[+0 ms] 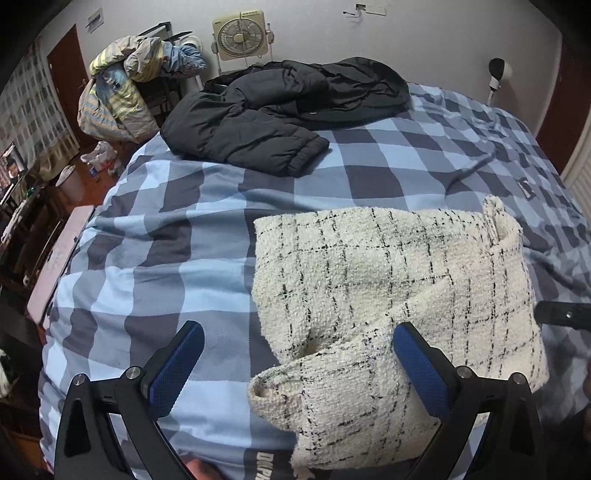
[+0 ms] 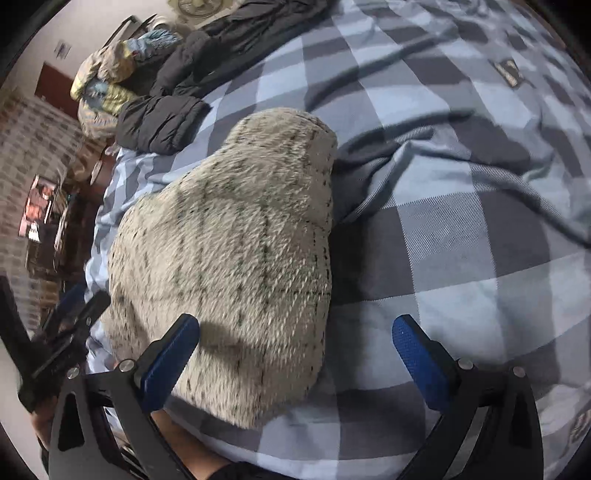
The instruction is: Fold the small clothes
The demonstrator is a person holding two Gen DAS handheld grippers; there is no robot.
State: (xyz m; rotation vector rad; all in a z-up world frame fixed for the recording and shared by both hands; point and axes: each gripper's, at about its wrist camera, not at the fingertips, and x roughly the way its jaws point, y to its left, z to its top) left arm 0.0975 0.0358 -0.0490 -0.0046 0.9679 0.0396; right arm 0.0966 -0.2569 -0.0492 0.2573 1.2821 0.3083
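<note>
Garment: cream tweed piece with thin black check lines point(image 1: 399, 288), folded into a thick pad, lying on the bed near its front edge; in the right wrist view point(image 2: 236, 258) it is blurred and fills the left middle of the frame.
Loose end: a rolled flap of the garment point(image 1: 332, 398) reaches toward the front edge of the bed, between the left tool's fingers.
Left gripper point(image 1: 295, 369): jaws spread wide, blue-padded fingers point(image 1: 173, 373) apart; the right finger lies against the garment's flap, the left one over bare duvet. Nothing is pinched.
Right gripper point(image 2: 295, 365): jaws spread wide; the left finger point(image 2: 170, 358) sits over the garment's near edge and casts a shadow on it, the right finger over the cover. It grips nothing.
Bed cover: blue and grey checked duvet point(image 1: 184, 236), creased, with a raised fold just beside the garment's right side point(image 2: 388, 173).
Black puffer jacket point(image 1: 266, 114): crumpled at the far edge of the bed, well apart from the garment.
Far left corner: heap of striped and patterned bedding point(image 1: 122, 92) beyond the bed.
Back wall: beige box fan point(image 1: 238, 35) and a small round black-and-white device on a stand point(image 1: 498, 72).
Other tool: a black part of the right gripper shows at the right edge of the left wrist view point(image 1: 565, 314).
</note>
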